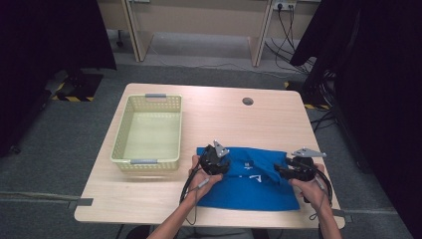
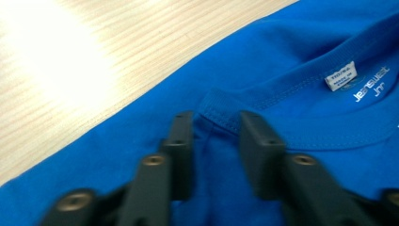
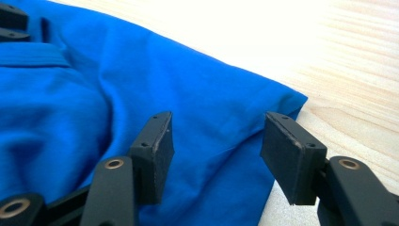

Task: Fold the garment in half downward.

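A blue shirt point(image 1: 254, 177) lies flat at the near edge of the table point(image 1: 219, 117), between the two hands. The left gripper point(image 2: 215, 136) sits on its collar point(image 2: 221, 110), jaws a little apart with a fold of ribbed fabric between them, not yet pinched. The right gripper point(image 3: 214, 141) hovers at the shirt's corner, jaws released and wide. Farther left stands a basket point(image 1: 147, 162).

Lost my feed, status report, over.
Left gripper at shirt collar, pinch unconfirmed. Right gripper open over shirt edge. Basket empty. Nothing in the way.
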